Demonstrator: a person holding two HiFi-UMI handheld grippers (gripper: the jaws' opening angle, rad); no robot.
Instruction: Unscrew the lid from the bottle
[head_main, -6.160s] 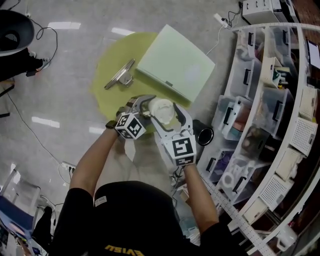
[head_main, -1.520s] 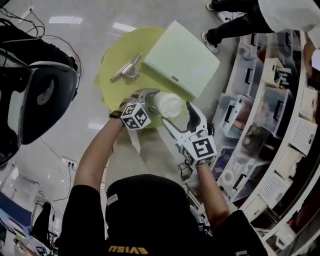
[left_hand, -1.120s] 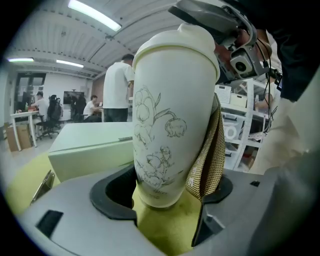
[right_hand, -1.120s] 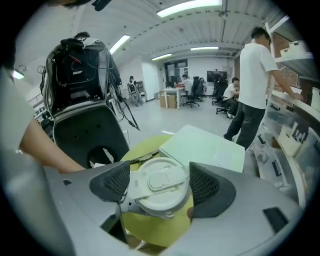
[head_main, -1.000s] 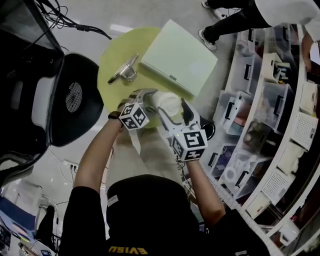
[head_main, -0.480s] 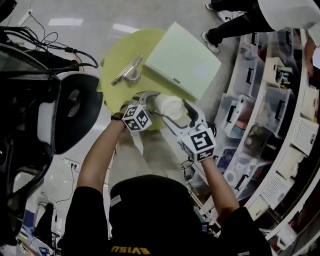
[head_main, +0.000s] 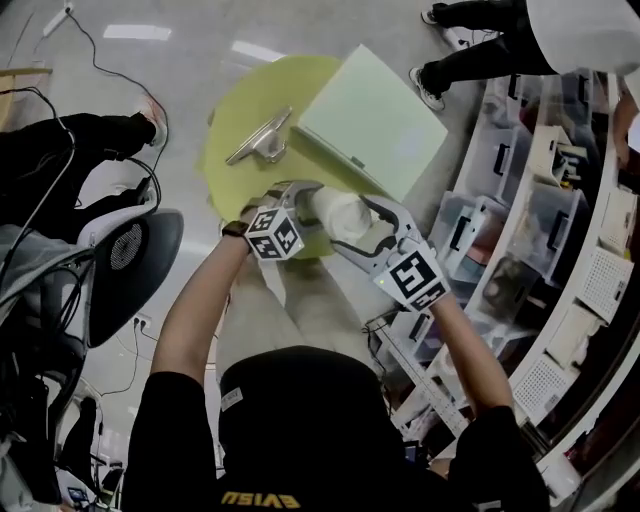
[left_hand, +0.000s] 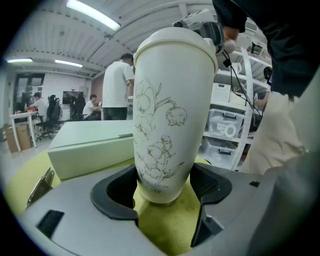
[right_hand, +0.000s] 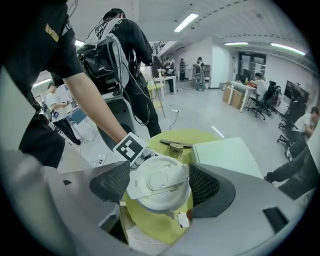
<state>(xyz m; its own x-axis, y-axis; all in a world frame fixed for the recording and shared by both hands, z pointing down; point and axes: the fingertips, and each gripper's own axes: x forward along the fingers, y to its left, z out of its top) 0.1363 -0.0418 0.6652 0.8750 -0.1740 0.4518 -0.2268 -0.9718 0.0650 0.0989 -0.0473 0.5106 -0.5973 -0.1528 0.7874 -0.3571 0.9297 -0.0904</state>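
flower-printed bottle (left_hand: 170, 100) side-on, flip-tab lid (right_hand: 159, 182) from above

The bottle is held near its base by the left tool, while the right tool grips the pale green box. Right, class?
No: the right tool grips the lid, not the pale green box, as the right gripper view shows. The left tool holds the bottle near its base.

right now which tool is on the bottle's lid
The right tool: its jaws clamp the white lid from above, while the left tool grips the bottle low on its body.
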